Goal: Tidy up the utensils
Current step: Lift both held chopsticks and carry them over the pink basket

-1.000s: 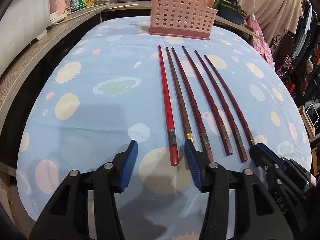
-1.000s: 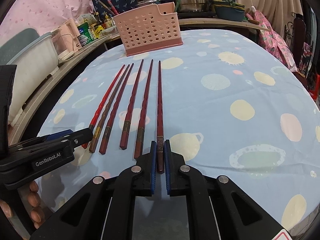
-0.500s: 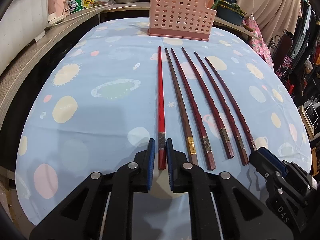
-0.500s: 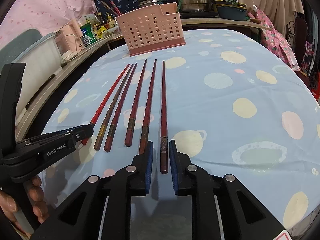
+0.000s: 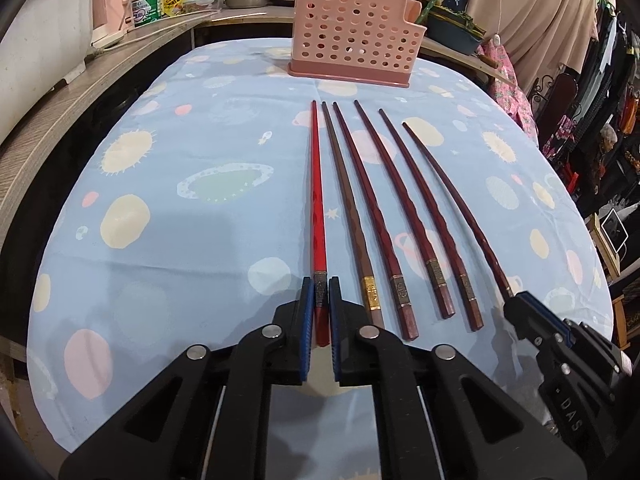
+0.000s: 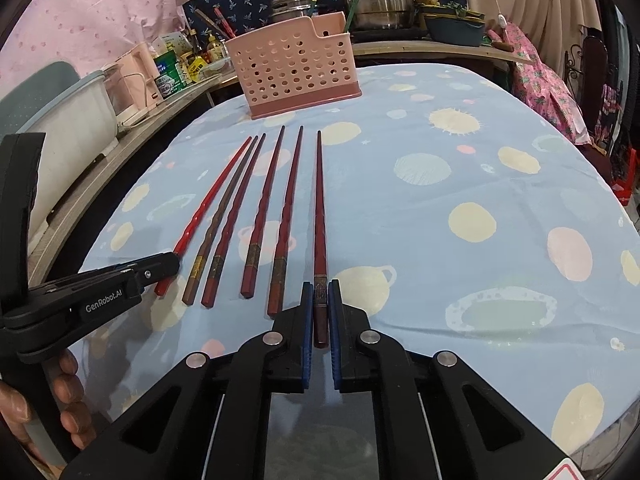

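Note:
Several chopsticks lie side by side on the blue spotted tablecloth (image 5: 160, 200), tips toward a pink perforated utensil basket (image 5: 352, 44) at the far edge. My left gripper (image 5: 319, 300) is shut on the thick end of the bright red chopstick (image 5: 317, 200), the leftmost one. My right gripper (image 6: 319, 304) is shut on the thick end of the dark red chopstick (image 6: 319, 208), the rightmost one. The right gripper also shows in the left wrist view (image 5: 532, 316), and the left gripper in the right wrist view (image 6: 160, 268). The basket (image 6: 296, 68) looks empty.
Four brown and dark red chopsticks (image 5: 384, 216) lie between the two held ones. A wooden counter (image 5: 52, 112) runs along the left with a white tub, bottles and pots. Clothes hang at the right (image 5: 600, 60). The table's near edge is just below the grippers.
My left gripper moved over the red chopstick's end and closed on it. My right gripper loosened slightly half a second ago and is closed on the dark red chopstick again.

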A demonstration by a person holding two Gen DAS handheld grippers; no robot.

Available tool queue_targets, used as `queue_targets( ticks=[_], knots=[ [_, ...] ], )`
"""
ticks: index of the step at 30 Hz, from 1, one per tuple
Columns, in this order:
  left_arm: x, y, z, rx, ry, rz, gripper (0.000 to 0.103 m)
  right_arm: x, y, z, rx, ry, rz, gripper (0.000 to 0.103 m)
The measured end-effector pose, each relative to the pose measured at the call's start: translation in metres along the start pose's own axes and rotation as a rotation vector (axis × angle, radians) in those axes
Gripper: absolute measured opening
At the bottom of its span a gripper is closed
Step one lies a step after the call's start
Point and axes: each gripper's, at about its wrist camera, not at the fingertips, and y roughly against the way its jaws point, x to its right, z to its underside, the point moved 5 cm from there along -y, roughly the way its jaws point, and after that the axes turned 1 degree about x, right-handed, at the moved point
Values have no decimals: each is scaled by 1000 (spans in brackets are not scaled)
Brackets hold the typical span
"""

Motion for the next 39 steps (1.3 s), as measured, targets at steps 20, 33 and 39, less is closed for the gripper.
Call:
queue_targets(
  ticks=[20, 33, 39],
  knots=[
    [-10, 103, -93, 216, 38, 47, 7, 10, 94, -125, 278, -37, -37, 7],
    [-8, 119, -179, 315, 23, 19, 7, 7, 101, -194, 361, -27, -59, 7],
    [-3, 126, -217, 350, 28, 42, 7, -2, 101, -234, 408, -11, -83, 7]
  ],
)
